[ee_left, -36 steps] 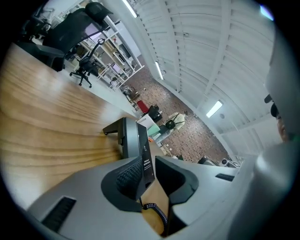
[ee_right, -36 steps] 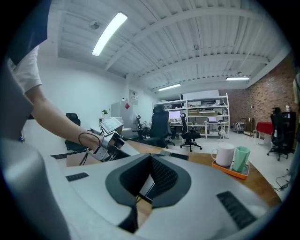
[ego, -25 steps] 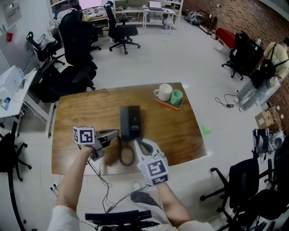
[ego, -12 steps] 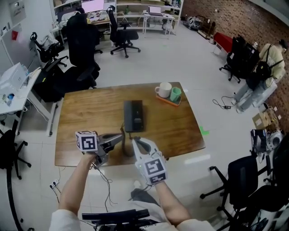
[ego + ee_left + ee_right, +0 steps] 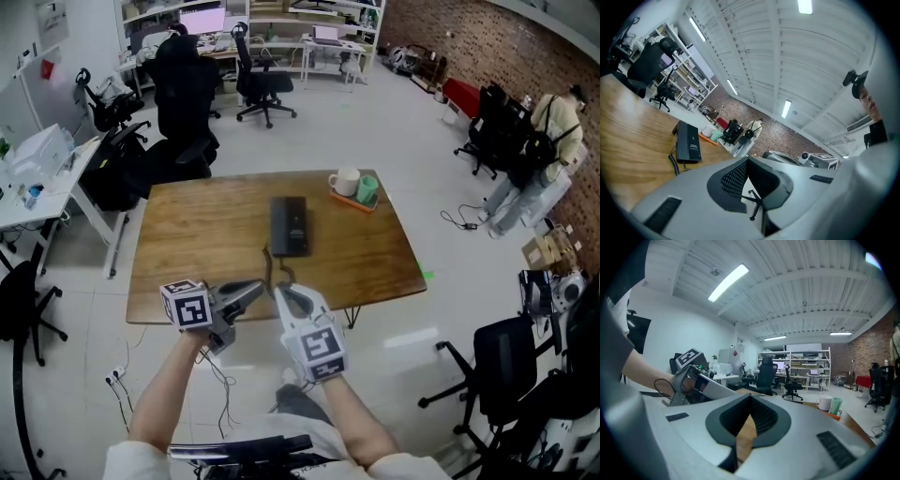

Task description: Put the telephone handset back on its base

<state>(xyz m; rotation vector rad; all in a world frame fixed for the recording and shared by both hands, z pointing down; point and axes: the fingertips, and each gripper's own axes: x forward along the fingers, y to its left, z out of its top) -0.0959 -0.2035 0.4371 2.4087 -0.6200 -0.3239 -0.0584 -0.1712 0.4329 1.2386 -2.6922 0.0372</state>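
My left gripper (image 5: 253, 289) had its jaws pressed together on nothing, and my right gripper (image 5: 280, 292) was likewise closed and empty. I held them side by side just off the near edge of the brown wooden table (image 5: 187, 246), which I judged sensible, since nothing seemed left to carry. The black rectangular telephone (image 5: 290, 226) lay flat near the table's middle, well apart from both grippers. Its handset seemed to rest along the base, though I could not make out the seam. Its black coiled cord (image 5: 266, 262) trailed toward me. The white mug (image 5: 345, 181) and green cup (image 5: 367, 189) stood on an orange tray (image 5: 354, 203) at the far right, out of the way.
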